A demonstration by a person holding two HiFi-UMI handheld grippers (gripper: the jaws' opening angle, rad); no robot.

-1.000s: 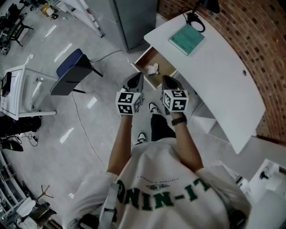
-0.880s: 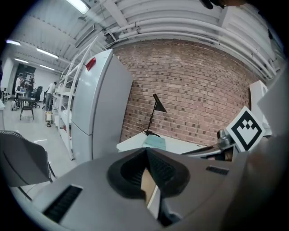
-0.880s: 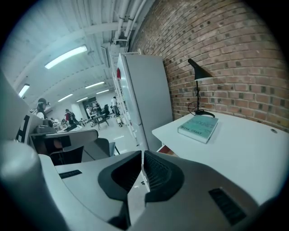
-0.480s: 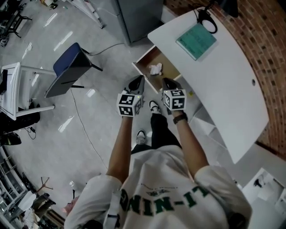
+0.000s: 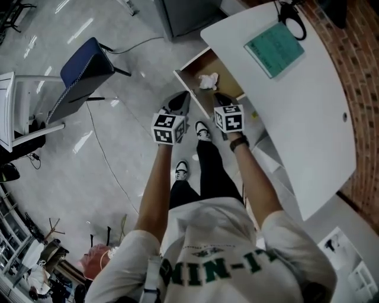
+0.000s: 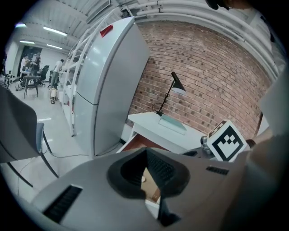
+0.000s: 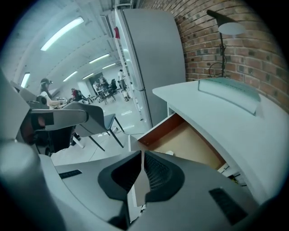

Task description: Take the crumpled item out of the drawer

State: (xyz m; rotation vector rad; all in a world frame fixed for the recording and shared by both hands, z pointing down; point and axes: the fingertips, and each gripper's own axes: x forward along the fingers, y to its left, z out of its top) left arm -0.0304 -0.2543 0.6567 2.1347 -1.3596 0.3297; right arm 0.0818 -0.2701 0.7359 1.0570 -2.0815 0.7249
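A white crumpled item (image 5: 208, 81) lies in the open wooden drawer (image 5: 192, 66) under the white desk (image 5: 308, 112). Both grippers hover side by side just short of the drawer's front edge, above the floor. The left gripper (image 5: 179, 102) is shut and empty, left of the drawer's near corner. My right gripper (image 5: 221, 99) is shut too, with nothing in it, close to the paper's near right side. In the right gripper view the drawer (image 7: 156, 131) opens just past the shut right gripper (image 7: 142, 158), and a bit of the crumpled item (image 7: 170, 153) peeks over a jaw. The left gripper (image 6: 145, 155) points toward the desk.
A green book (image 5: 274, 48) and a black lamp base (image 5: 290, 12) sit on the desk. A grey cabinet (image 5: 189, 15) stands left of the drawer. A blue-seated chair (image 5: 83, 71) and a floor cable (image 5: 106, 160) are to the left. Brick wall (image 5: 361, 71) runs behind the desk.
The person has stepped closer to the desk. Both grippers have moved forward toward the drawer's front edge, and both stay shut.
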